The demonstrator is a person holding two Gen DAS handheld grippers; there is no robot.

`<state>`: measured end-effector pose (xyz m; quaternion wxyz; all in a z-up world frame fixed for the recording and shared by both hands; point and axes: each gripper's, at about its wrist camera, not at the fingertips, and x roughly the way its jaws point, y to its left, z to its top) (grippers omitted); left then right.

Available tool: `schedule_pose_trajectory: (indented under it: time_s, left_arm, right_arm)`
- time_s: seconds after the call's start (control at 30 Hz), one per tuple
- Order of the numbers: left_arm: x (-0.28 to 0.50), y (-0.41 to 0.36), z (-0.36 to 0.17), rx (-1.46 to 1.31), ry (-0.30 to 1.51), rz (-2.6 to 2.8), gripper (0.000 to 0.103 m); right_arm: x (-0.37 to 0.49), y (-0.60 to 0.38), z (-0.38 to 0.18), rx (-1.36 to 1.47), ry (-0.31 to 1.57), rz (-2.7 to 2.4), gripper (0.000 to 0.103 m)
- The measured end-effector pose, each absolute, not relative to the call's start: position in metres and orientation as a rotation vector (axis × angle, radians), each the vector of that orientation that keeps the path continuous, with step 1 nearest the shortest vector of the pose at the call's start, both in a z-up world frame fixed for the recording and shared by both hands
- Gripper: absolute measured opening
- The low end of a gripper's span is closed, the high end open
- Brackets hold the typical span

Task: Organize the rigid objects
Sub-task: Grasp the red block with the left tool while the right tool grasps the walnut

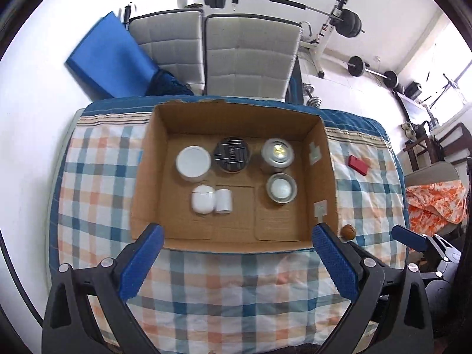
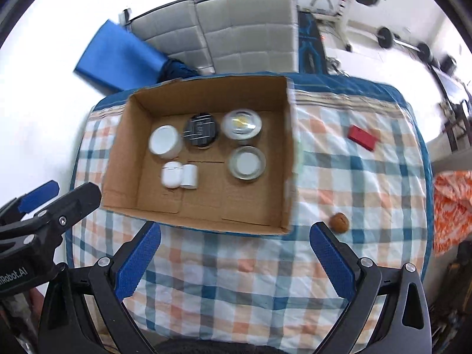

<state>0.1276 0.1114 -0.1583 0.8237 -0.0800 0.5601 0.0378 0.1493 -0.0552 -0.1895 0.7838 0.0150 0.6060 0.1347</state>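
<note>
1. Cardboard box (image 1: 321,159) on checked cloth (image 1: 224,289) holds jars and white cases.
2. Red block (image 2: 362,137) and walnut (image 2: 339,221) lie outside, right of it.
3. Left gripper (image 1: 237,262) and right gripper (image 2: 234,261): fingers spread wide, empty.

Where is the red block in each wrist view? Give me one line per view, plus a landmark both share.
Left wrist view: the red block lies at right of centre on the checked cloth, beyond the cardboard box's right wall.
Right wrist view: it lies at upper right, again on the cloth outside the box.
Shared landmark: the cardboard box, left of the block in both.
</note>
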Motion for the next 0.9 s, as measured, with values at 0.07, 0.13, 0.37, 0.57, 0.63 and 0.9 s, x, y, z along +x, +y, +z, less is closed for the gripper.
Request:
schedule_pose_trajectory:
  time_s: [0.07, 0.13, 0.37, 0.57, 0.63, 0.9]
  left_arm:
    - [0.138, 0.09, -0.168, -0.159, 1.202, 0.06, 0.103]
    - [0.15, 0.068, -0.18, -0.137, 1.21, 0.042, 0.103]
    - [0.19, 0.008, -0.246, -0.065, 1.297, 0.042, 0.103]
    - [0.21, -0.013, -0.297, -0.028, 1.397, 0.067, 0.103]
    - [0.212, -0.018, -0.301, -0.029, 1.401, 0.069, 0.103]
    - [0.227, -0.04, -0.272, 0.02, 1.358, 0.08, 0.103]
  right_arm:
    - [0.155, -0.081, -0.198, 0.053, 1.319, 0.238, 0.103]
    - [0.163, -0.111, -0.212, 0.08, 1.339, 0.173, 0.103]
    - [0.198, -0.194, -0.303, 0.243, 1.492, 0.047, 0.099]
    - [0.213, -0.205, -0.385, 0.295, 1.629, 0.051, 0.071]
    - [0.215, -0.203, -0.401, 0.288, 1.649, 0.061, 0.064]
    - [0.215, -0.215, -0.404, 0.261, 1.636, 0.104, 0.042]
